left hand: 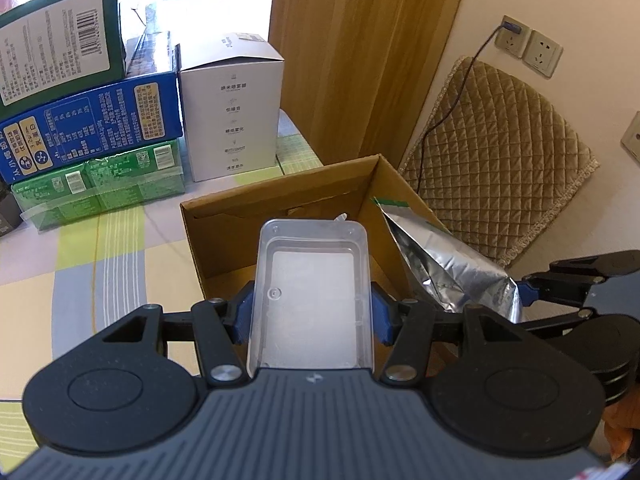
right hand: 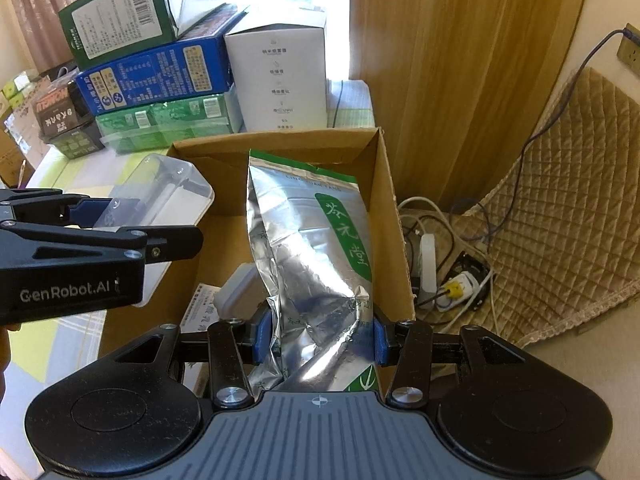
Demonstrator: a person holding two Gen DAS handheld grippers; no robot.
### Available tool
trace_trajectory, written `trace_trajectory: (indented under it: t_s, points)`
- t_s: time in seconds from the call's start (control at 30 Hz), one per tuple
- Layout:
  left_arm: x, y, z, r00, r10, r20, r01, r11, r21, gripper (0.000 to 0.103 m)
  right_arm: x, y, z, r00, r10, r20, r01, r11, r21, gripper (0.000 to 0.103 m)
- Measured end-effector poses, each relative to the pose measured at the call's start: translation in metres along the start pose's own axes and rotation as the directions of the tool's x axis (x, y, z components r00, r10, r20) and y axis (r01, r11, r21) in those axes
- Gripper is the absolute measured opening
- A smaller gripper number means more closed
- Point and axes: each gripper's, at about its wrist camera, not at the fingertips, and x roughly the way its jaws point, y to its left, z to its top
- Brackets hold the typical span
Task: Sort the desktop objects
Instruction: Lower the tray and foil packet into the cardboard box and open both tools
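- The cardboard box (right hand: 384,216) sits mid-frame on the table (left hand: 80,272).
- A stack of cartons (right hand: 152,68) fills the upper left, behind the box.
- The foil bag (right hand: 308,248) lies in the box's right half, gripped at the lower centre by the right gripper (right hand: 318,338).
- The plastic tray (left hand: 310,292), between the left gripper (left hand: 310,316)'s fingers, is over the box's left side.
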Motion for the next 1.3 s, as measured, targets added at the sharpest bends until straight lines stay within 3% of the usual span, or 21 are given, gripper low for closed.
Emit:
trace_trajectory:
  t_s: [0.3,1.3]
  points:
    - [0.011,0.01,-0.002,1.0,0.026,0.002,-0.026,0.999,-0.022,0.054,0.011,-0.003,0.001,1.0,-0.005,-0.008,0.005,1.0,0.005,0.044]
    - [-0.006,0.024,-0.011,0.999,0.04,0.017,-0.04,0.999,-0.008,0.054,0.027,0.011,0.009,1.0,-0.009,-0.027,0.008,1.0,-0.012,0.044]
